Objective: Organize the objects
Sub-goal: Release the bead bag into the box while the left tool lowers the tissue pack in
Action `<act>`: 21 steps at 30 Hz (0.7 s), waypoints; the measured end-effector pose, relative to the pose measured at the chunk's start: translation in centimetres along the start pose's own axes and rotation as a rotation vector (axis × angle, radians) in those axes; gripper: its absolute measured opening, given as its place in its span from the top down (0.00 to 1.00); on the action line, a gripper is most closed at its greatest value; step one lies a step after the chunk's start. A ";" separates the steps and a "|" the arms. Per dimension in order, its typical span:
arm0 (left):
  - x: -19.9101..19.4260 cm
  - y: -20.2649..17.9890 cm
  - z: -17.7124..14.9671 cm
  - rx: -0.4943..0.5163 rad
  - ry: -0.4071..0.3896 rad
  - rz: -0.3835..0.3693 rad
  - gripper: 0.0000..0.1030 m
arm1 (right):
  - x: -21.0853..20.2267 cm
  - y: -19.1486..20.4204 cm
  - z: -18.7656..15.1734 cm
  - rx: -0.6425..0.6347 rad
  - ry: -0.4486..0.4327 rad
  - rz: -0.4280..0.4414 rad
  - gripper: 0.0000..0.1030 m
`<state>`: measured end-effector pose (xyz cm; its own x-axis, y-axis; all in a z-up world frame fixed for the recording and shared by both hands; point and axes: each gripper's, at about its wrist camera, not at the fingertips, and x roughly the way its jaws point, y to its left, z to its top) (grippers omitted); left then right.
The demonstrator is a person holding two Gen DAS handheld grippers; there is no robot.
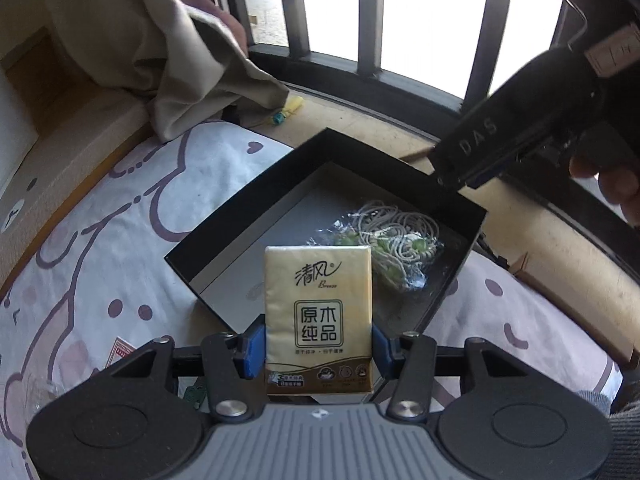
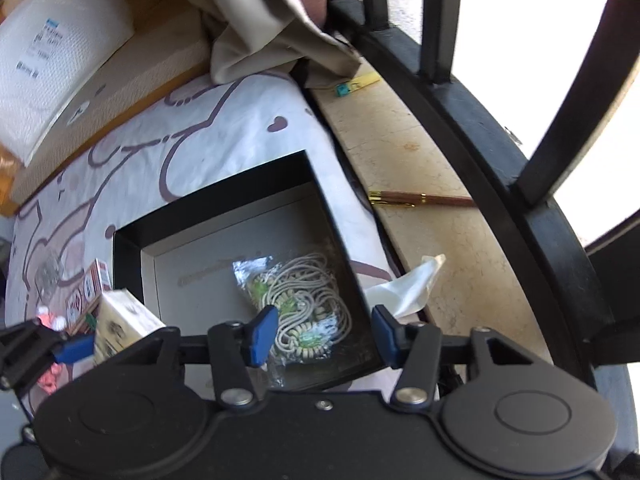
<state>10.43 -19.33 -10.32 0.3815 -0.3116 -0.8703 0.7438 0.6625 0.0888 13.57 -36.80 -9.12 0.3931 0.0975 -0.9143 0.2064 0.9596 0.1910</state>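
left gripper (image 1: 319, 350): clamps 1 tissue pack (image 1: 319, 318) | right gripper (image 2: 324, 334): spread, empty | black box (image 2: 128, 248): 1 bagged cord (image 2: 304, 304) (coiled)

Black box (image 2: 128, 240) sits open-topped on the bed (image 2: 240, 128); access from above is unobstructed. Its left half floor is bare. The right half is taken up by a bagged coiled cord (image 2: 304, 308). Left of the box, a card pack (image 2: 94, 284) and small loose items crowd the bed. The curtain (image 2: 272, 32) hangs over the far bed edge. Window bars (image 2: 560, 128) close off the ledge (image 2: 420, 152), where a pen (image 2: 420, 199) and crumpled tissue (image 2: 408, 288) lie.
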 end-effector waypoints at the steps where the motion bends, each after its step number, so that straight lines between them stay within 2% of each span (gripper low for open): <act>1: 0.2 -0.1 0.1 0.011 0.001 -0.002 0.49 | -0.1 -0.1 0.0 0.003 -0.002 0.001 0.49; 5: 0.8 -0.1 0.6 0.003 0.000 -0.013 0.49 | -0.2 -0.5 0.1 0.003 -0.012 0.010 0.50; 8: 1.6 0.4 1.3 -0.019 0.005 0.031 0.49 | -0.7 -0.7 0.2 0.020 -0.034 0.024 0.51; 11: 2.5 1.0 2.2 -0.019 0.012 0.032 0.49 | -1.5 -0.7 0.3 0.040 -0.056 0.066 0.51; 17: 3.4 0.5 4.9 0.174 -0.029 0.052 0.49 | -2.7 -1.7 0.6 0.095 -0.084 0.084 0.52; 21: 5.3 -1.1 6.6 0.360 -0.004 0.063 0.49 | -2.9 -3.3 0.8 0.170 -0.096 0.084 0.52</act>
<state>15.22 -26.23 -11.89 0.4341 -0.2808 -0.8560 0.8642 0.3983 0.3076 12.46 -40.41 -6.85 0.4970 0.1419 -0.8561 0.3144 0.8900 0.3301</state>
